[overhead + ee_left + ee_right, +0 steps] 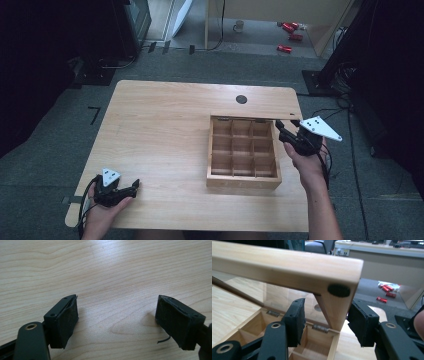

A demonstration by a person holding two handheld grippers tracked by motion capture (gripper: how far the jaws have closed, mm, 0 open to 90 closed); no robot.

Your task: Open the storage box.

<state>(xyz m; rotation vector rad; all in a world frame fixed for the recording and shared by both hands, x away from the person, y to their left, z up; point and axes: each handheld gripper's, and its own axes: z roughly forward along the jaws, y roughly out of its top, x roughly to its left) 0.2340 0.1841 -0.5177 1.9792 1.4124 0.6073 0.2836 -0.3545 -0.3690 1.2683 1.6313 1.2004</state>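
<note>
Right gripper view: right tongs (325, 321) straddle raised lid (287, 263) above box (249, 327).

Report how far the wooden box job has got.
Done: the lid of the compartment box stands raised on its hinges. In hand: the right gripper straddles the lid's free corner; whether it clamps is unclear. Remaining: every compartment looks empty; the left gripper waits open over the table.

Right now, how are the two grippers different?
The left gripper lies low at the near corner of the table, while the right gripper is up beside the wooden box. The left gripper's jaws stand wide with only bare wood between them; the right gripper's jaws sit either side of the raised lid. Both are black, each held in a hand.
</note>
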